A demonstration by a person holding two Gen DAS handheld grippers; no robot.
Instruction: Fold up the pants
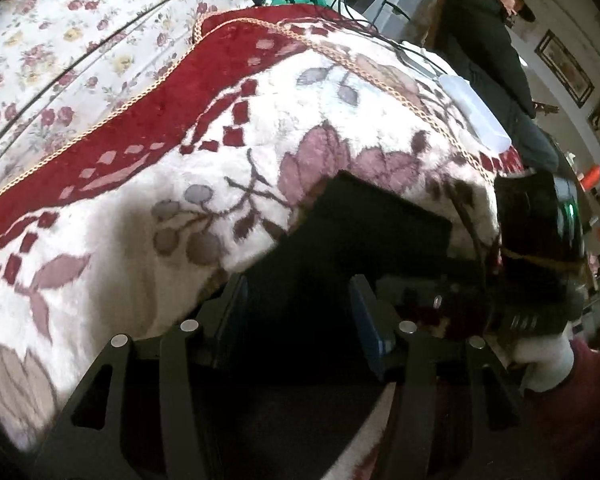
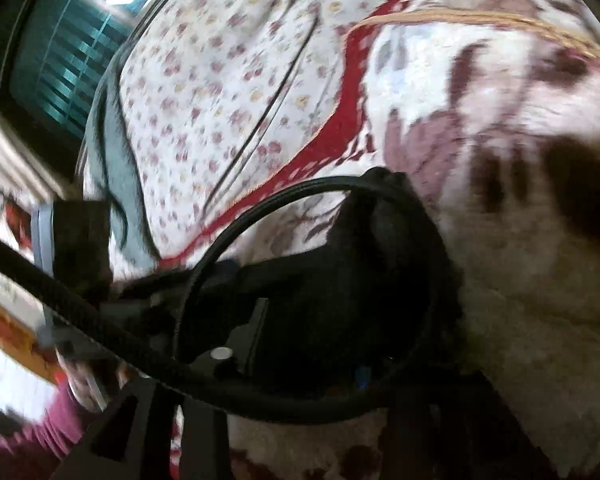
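- While we look along the left gripper (image 1: 300, 308), we see its jaws standing apart, pads pressing on nothing, over the black pants (image 1: 364, 224), which lie folded on the red-and-cream floral blanket (image 1: 180, 152).
- At that view's right edge the right gripper (image 1: 540, 224) sits by the pants.
- From the right wrist, blurred, the pants (image 2: 340, 280) lie ahead under a looping black cable (image 2: 284, 396); whether the right gripper grips them we cannot tell.

The blanket (image 1: 148, 264) is plush, fuzzy cloth. The pants (image 1: 364, 220) are matt black fabric. The floral sheet (image 1: 80, 40) beyond the blanket looks smooth.
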